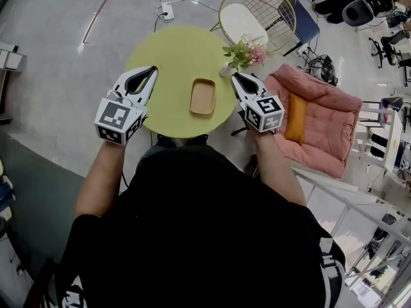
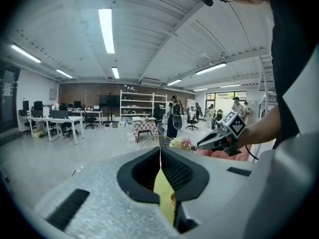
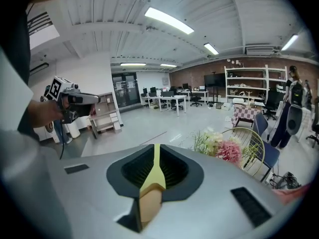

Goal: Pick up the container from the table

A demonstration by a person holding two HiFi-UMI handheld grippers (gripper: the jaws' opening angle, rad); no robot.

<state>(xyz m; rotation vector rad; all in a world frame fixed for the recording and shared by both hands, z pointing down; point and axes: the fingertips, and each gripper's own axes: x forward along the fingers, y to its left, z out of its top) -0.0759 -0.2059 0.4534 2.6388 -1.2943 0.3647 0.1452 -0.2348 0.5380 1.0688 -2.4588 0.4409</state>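
Observation:
A shallow tan rectangular container [image 1: 203, 96] lies flat on the round yellow-green table [image 1: 170, 56], near its front right. My left gripper [image 1: 153, 71] hovers over the table's left part, left of the container, with its fingertips meeting and nothing held. My right gripper [image 1: 234, 76] hovers at the table's right edge, to the right of the container, jaws a narrow slit apart and empty. In the left gripper view the jaws of that gripper [image 2: 160, 151] close to a thin line. Through the right gripper [image 3: 157, 151] I see the table and the container [image 3: 149, 205] below.
A vase of pink and white flowers [image 1: 244, 53] stands on the table's far right edge, just beyond my right gripper. A wire chair [image 1: 257, 15] is behind the table. A pink cushioned seat [image 1: 327, 124] with an orange pillow [image 1: 296, 117] sits to the right. Cables [image 1: 166, 8] lie on the floor.

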